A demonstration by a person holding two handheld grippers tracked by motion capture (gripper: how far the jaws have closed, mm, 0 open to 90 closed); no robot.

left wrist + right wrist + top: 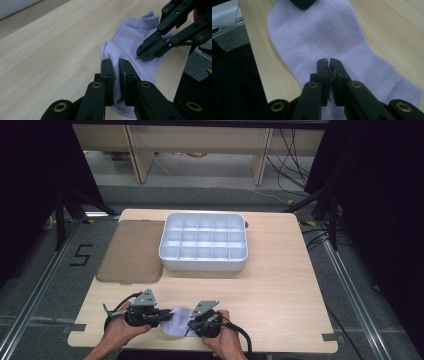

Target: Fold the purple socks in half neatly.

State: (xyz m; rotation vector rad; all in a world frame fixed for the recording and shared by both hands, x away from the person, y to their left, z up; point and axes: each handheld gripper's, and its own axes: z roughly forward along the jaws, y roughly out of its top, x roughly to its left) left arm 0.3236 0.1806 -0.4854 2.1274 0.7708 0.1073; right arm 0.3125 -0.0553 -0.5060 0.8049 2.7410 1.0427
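High view: compartment tray point(203, 262) beyond sock point(176, 322).

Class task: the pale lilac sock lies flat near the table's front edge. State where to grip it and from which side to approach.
Pinch the sock at its edges, one gripper from each side, low and nearly level. It lies flat and limp, so only a pinched fold gives purchase, as the left gripper and right gripper show.

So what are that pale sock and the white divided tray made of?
The sock looks like soft knitted fabric, matt pale lilac: a fine weave and ribbed cuff show. The tray seems moulded plastic, smooth and slightly glossy, with thin even dividers, though that is a guess.
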